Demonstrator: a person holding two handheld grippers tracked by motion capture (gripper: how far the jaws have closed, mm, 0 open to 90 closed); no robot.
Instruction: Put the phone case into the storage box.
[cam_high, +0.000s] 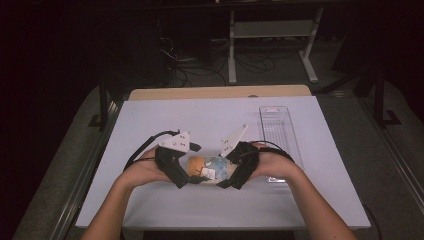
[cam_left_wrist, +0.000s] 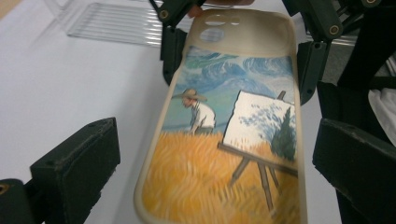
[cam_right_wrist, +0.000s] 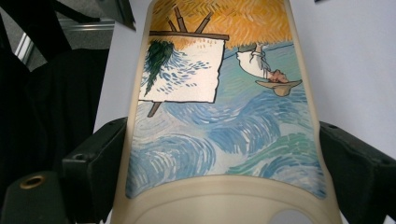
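Nearby, clear tray (cam_high: 280, 131) beside phone case (cam_high: 209, 168)

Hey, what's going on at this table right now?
A person works a phone case printed with a painter in a wheat field, using a hand-held tool in each hand, at the near middle of a white table. The right tool is clamped across the case's camera end. The left tool stands open around the other end, its pads clear of the edges. A clear plastic tray lies to the right.
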